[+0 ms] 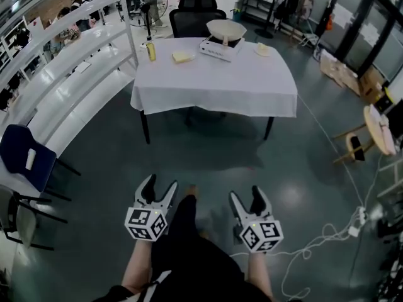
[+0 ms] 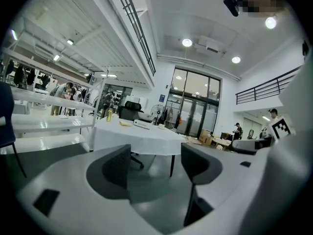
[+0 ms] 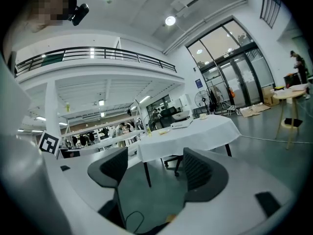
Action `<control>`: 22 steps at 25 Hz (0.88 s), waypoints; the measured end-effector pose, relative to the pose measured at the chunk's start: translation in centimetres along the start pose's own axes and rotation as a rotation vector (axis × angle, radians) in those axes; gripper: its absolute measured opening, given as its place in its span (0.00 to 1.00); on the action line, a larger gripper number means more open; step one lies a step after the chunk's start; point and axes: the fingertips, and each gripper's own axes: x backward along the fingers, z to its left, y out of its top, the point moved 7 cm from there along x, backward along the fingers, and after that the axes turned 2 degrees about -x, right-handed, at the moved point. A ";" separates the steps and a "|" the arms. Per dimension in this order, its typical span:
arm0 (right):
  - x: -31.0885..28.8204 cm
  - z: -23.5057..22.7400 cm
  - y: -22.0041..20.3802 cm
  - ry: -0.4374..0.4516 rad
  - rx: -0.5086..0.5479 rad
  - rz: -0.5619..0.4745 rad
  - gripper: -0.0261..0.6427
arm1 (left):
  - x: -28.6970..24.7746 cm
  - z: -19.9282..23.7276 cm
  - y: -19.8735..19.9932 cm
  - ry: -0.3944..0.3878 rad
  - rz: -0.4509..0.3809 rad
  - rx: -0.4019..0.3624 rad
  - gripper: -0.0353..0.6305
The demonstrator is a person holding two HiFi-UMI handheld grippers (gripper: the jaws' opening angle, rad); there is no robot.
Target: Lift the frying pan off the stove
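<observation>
A pale frying pan (image 1: 227,29) sits on a white stove (image 1: 220,48) at the far side of a table with a white cloth (image 1: 214,83). Both grippers are down near the person's legs, well short of the table, over the grey floor. My left gripper (image 1: 160,184) is open and holds nothing. My right gripper (image 1: 245,194) is open too and also holds nothing. In the left gripper view the left gripper (image 2: 156,163) frames the far table (image 2: 137,133) and the stove (image 2: 142,124). The right gripper view shows the right gripper (image 3: 154,168), with the pan (image 3: 181,114) far beyond.
A yellow bottle (image 1: 151,50), a yellow cloth (image 1: 182,56) and a small item (image 1: 262,49) share the table. Black chairs (image 1: 198,14) stand behind it. White shelving (image 1: 63,74) and a blue chair (image 1: 25,156) are at left. At right are a wooden stool (image 1: 378,131) and a floor cable (image 1: 327,238).
</observation>
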 end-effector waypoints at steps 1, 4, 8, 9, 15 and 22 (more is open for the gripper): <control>0.0 -0.2 0.1 0.003 0.002 0.001 0.52 | -0.2 -0.2 0.1 0.002 -0.001 -0.002 0.51; -0.2 -0.8 0.1 0.001 0.001 0.005 0.52 | -1.0 -0.8 0.2 -0.006 -0.004 -0.001 0.51; -1.2 -1.7 0.6 -0.003 0.000 0.010 0.52 | -2.6 -1.3 0.3 -0.021 0.003 -0.004 0.51; -1.6 -1.9 0.8 -0.003 0.000 0.011 0.52 | -3.0 -1.3 0.4 -0.023 0.002 -0.005 0.51; -4.7 -3.4 1.8 -0.004 0.009 0.023 0.52 | -6.4 -0.3 1.4 -0.023 -0.003 -0.001 0.51; -10.5 -5.5 4.4 0.010 0.023 0.031 0.52 | -12.1 1.9 3.8 -0.037 -0.008 -0.009 0.50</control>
